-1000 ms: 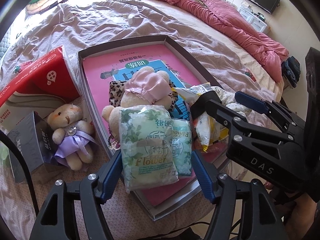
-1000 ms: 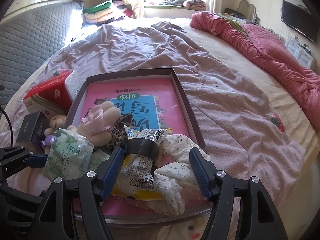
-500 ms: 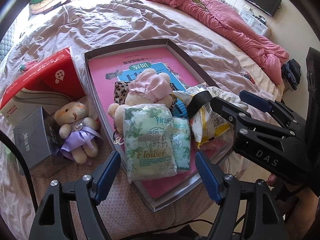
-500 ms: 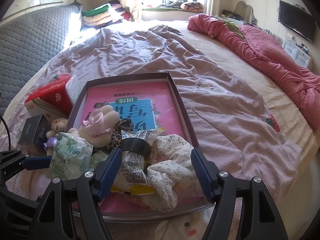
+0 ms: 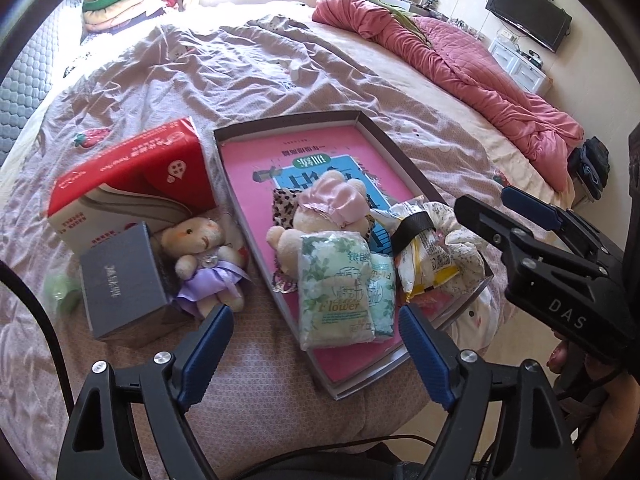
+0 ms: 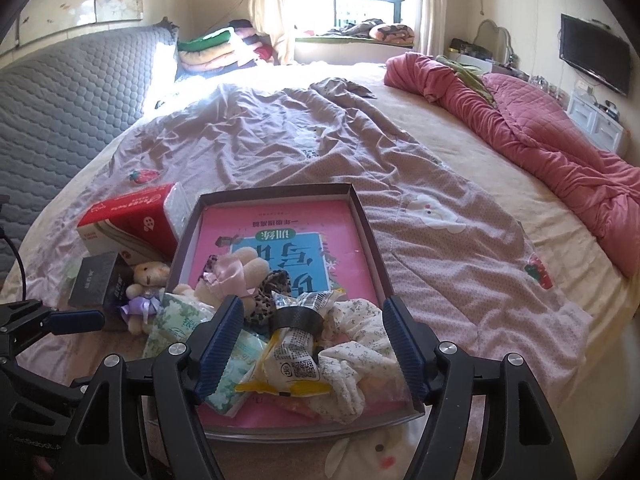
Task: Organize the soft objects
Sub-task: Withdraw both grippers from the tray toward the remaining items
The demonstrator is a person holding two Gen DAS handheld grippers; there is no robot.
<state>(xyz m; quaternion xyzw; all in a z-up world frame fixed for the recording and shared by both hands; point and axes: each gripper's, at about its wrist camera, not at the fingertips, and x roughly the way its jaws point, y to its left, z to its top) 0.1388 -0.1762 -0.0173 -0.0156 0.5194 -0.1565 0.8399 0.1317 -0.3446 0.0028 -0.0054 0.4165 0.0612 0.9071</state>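
A shallow grey tray (image 5: 400, 160) on the bed holds a pink book, a bear in a pink bonnet (image 5: 332, 208), a green "Flower" tissue pack (image 5: 336, 292), a yellow snack packet (image 5: 424, 264) and a floral cloth (image 5: 464, 248). A bear in a purple dress (image 5: 204, 256) lies outside, left of the tray. My left gripper (image 5: 314, 320) hovers above the tray's near end, its jaws opening with nothing pressed between them. My right gripper (image 6: 314, 308) hangs open above the snack packet (image 6: 292, 360) and the floral cloth (image 6: 352, 340), touching neither.
A red tissue box (image 5: 132, 176) and a grey box (image 5: 120, 284) stand left of the tray. A rumpled pink quilt (image 6: 540, 120) runs along the bed's right side. Folded clothes (image 6: 212, 48) are stacked at the headboard. The bed's edge lies just below both grippers.
Both grippers have lifted and drawn back from the tray. The left fingers, close beside the tissue pack before, have spread wider and stand clear of it. The items in the tray have not moved.
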